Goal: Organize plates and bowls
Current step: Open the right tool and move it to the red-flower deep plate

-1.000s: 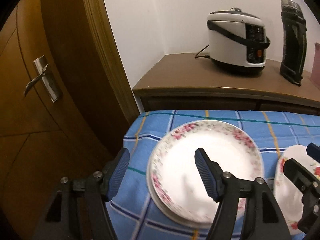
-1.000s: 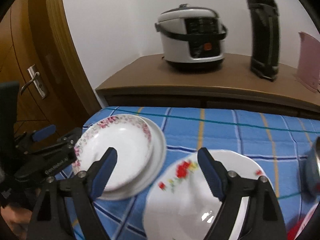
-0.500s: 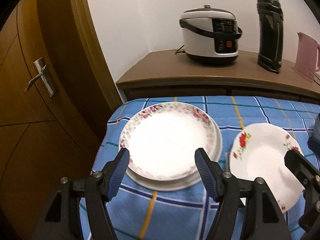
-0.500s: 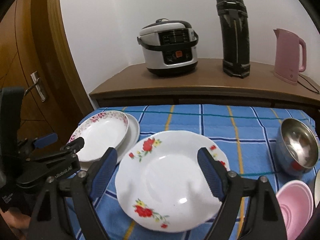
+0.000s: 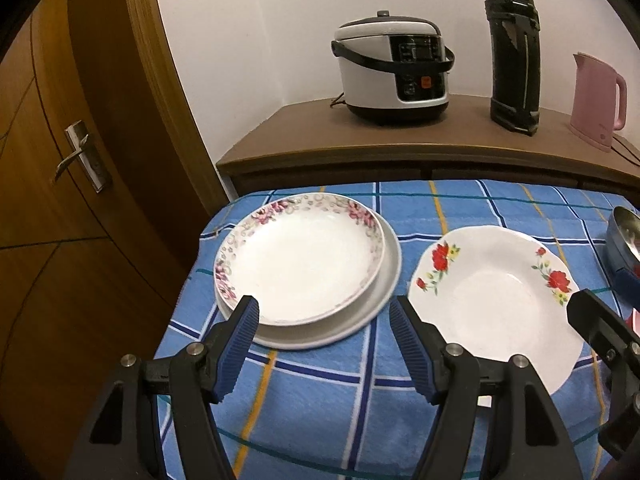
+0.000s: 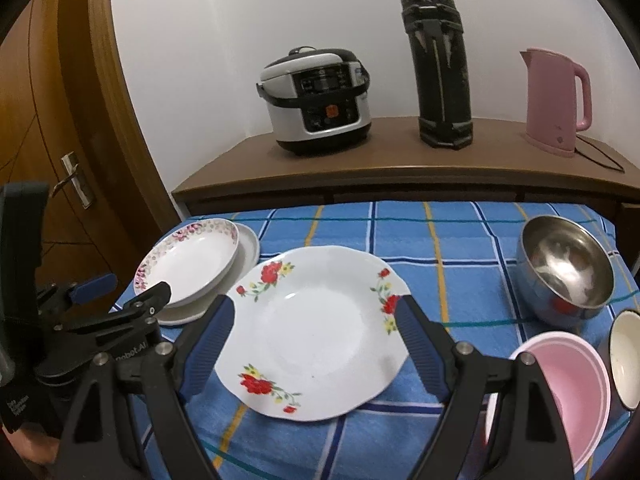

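Both grippers low, jaws spread

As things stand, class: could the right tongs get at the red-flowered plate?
Probably yes: the right tongs are open, the red-flowered plate lies straight ahead between them, and nothing rests on it.

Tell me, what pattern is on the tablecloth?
Blue tablecloth checked with white, dark-blue, yellow and green lines; clearest in the right wrist view.
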{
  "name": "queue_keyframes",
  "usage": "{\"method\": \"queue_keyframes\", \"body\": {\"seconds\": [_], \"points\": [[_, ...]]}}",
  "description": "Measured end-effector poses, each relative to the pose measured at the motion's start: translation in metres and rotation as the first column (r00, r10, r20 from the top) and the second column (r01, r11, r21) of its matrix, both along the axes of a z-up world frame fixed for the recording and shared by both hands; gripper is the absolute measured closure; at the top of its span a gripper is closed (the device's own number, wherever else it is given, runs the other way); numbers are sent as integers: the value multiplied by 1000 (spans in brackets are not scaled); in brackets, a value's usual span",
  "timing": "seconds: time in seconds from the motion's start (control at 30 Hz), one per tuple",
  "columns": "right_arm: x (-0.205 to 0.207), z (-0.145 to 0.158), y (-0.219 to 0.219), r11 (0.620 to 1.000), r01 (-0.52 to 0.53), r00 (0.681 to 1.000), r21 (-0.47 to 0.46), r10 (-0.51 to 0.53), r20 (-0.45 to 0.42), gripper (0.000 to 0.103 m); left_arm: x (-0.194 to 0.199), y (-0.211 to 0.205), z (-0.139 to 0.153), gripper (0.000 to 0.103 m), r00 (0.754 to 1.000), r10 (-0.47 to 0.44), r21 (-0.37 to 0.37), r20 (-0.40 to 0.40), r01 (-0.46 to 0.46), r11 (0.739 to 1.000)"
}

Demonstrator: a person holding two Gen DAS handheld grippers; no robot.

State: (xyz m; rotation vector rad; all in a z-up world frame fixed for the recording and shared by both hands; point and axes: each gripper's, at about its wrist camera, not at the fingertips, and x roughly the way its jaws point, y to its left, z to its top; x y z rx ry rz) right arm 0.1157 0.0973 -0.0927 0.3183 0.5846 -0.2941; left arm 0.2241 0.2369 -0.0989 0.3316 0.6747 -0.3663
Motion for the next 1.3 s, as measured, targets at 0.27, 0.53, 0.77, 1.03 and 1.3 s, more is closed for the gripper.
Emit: {"method": "queue_keyframes", "body": {"seconds": [0.27,0.53,0.77,1.03,1.3], "points": [[-19,-7,-15,999,28,1000,17,-28,1,19,-10,-8,-8,33,1000,-9,-7,-28,9,1000],[-30,-20,-37,995,75,997,69,-74,-21,40,-4,-9,-22,33,996,-2,-24,-87,0,1000],[-19,-33,-46,989,102,993,108,-94,-73,44,13,-6,-33,33,982,5,-105,-188,-25,994],[-5,-46,-57,985,124,986,120,-110,-122,44,24,-13,-43,33,974,10,-114,-227,-37,993],[-9,-50,-69,978,171,976,118,-151,-156,44,30,-13,-40,33,972,-16,-148,-234,-19,989]]}}
